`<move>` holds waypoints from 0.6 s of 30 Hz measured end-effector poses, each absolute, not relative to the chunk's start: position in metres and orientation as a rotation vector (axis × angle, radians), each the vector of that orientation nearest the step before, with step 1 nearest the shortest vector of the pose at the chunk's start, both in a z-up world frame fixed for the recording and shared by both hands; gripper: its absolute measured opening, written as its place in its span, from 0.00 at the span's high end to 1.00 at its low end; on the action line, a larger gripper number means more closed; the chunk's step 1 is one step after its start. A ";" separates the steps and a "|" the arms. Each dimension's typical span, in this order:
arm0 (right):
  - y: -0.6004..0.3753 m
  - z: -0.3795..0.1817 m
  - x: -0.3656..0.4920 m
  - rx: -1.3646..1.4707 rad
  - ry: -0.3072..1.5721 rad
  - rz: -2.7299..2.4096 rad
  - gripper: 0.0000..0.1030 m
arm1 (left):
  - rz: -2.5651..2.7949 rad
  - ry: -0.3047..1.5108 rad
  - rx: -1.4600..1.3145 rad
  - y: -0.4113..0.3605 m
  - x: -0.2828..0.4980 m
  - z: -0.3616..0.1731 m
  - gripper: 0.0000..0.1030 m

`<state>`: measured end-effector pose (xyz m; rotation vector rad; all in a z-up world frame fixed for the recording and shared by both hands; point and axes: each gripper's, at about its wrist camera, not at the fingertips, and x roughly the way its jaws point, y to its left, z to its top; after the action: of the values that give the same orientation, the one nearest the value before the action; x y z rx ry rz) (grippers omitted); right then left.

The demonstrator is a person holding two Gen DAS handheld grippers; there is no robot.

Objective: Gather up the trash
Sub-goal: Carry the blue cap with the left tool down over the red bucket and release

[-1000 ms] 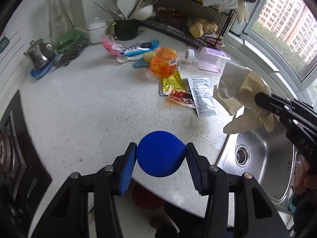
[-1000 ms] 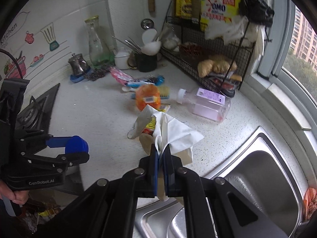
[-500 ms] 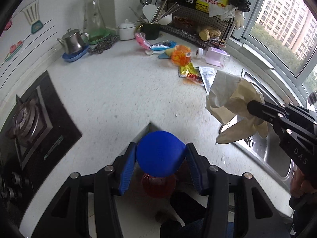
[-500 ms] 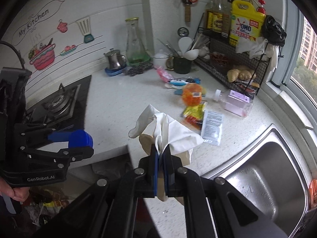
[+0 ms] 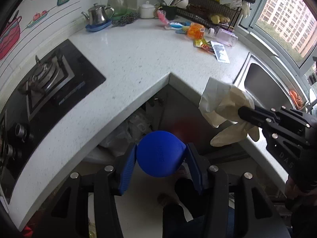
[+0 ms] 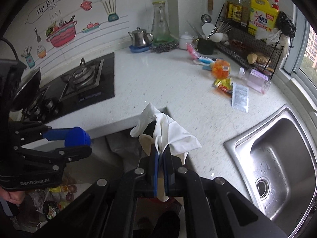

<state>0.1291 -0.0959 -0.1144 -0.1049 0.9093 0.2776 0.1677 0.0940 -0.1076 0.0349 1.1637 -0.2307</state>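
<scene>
My left gripper is shut on a round blue cap and holds it in front of the counter corner, above the floor; it also shows in the right wrist view. My right gripper is shut on a bundle of white tissue and a cream rubber glove, held beyond the counter's front edge; the bundle also shows in the left wrist view. More wrappers and an orange net ball lie on the white counter.
A gas hob sits at the left, a steel sink at the right. A pink bottle, kettle, glass carafe and wire rack line the back. Bags and litter lie on the floor below.
Both grippers have pulled back from over the counter to beyond its front edge, still holding the blue cap and the tissue-and-glove bundle. The counter corner and floor have come into view.
</scene>
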 end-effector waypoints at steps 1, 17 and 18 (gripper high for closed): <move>-0.092 -0.121 0.127 -0.110 0.924 0.284 0.96 | -0.227 1.169 0.034 0.097 0.164 -0.111 0.53; -0.063 -0.233 0.111 -0.128 1.135 0.301 0.96 | -0.181 1.404 0.031 0.105 0.147 -0.246 0.53; -0.064 -0.241 0.112 -0.128 1.140 0.292 0.96 | -0.183 1.419 0.021 0.104 0.149 -0.260 0.53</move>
<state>0.1120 -0.0638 -0.2410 -0.1275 1.1403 0.2923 0.1488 0.1042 -0.2596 0.0206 1.4189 -0.1828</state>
